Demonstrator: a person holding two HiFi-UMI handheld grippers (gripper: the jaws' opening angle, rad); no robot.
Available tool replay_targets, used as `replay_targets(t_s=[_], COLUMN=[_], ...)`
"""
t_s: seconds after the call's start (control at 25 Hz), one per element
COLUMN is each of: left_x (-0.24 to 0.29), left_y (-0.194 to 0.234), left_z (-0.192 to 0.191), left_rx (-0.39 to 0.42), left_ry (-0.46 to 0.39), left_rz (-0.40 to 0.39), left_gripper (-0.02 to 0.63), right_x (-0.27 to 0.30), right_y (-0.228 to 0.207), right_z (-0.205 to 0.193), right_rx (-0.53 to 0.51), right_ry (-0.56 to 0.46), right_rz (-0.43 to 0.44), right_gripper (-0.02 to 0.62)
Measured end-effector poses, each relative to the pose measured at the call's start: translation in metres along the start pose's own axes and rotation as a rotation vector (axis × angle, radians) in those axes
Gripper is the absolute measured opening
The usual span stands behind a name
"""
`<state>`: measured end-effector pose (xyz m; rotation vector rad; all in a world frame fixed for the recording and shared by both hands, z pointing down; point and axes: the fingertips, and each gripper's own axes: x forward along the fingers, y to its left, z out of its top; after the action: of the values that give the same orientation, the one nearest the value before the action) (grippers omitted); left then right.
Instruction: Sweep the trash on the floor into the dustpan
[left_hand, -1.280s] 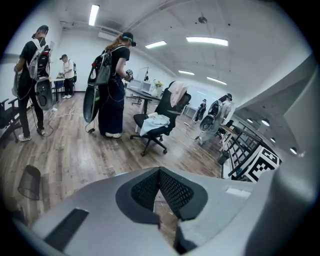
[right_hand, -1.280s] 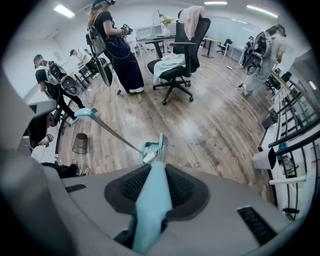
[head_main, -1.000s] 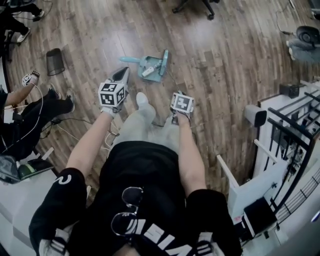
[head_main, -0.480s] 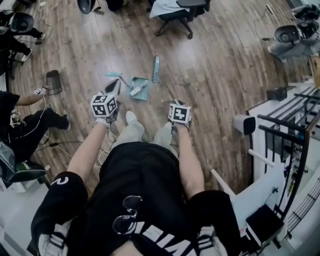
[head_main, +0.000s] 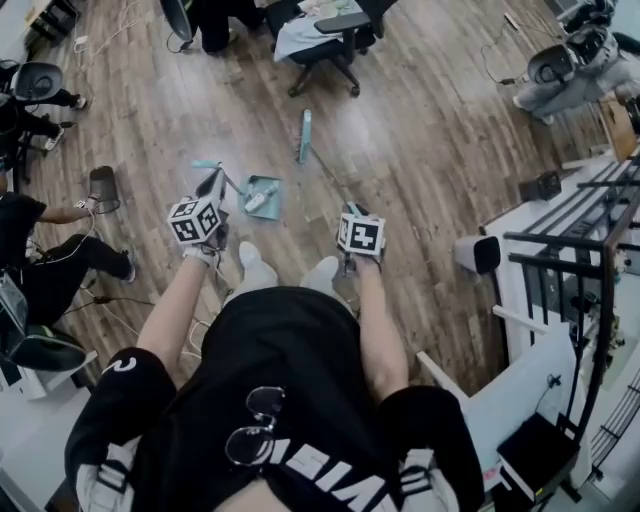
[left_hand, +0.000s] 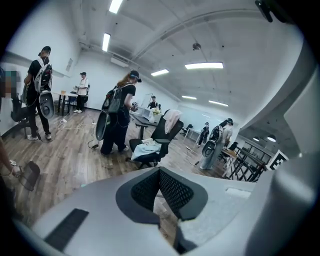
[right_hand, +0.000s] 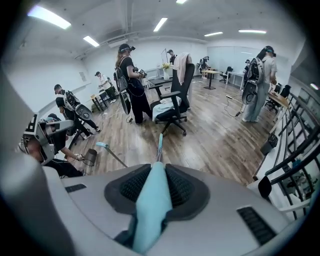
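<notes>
The wooden floor (head_main: 430, 200) is spreading out all round the person. The teal broom (head_main: 304, 136) is resting its head on the far floor, with its handle running back into the right gripper (right_hand: 153, 176), whose jaws are clamping it. The teal dustpan (head_main: 264, 195) is sitting just near-left of the broom head and is holding white trash (head_main: 256, 201) (its shape is unclear). The left gripper (left_hand: 160, 172) is hovering left of the dustpan, its jaws meeting at the tips with nothing between them.

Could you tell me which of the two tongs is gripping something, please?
The right tongs, which are shut on the teal broom handle; the left tongs hold nothing.
</notes>
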<state>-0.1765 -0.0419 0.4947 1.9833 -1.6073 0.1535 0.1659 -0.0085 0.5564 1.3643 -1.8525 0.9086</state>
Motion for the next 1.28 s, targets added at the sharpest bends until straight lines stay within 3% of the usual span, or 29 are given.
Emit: replay_targets(t_s=[0.44,1.28], left_x=[-0.003,0.018], left_y=[-0.032,-0.063], left_z=[-0.027,-0.018], left_rx=[-0.016,0.104], left_ry=[0.022,0.069], left_rz=[0.006,-0.094], left_gripper=[-0.002,-0.002], right_x=[-0.014,-0.019], right_y=[-0.030,-0.042], right_z=[-0.010,-0.020], right_rx=[0.031,0.095], right_ry=[-0.010,-0.026], right_rz=[0.017,-0.058], right_gripper=[0.083,0.083])
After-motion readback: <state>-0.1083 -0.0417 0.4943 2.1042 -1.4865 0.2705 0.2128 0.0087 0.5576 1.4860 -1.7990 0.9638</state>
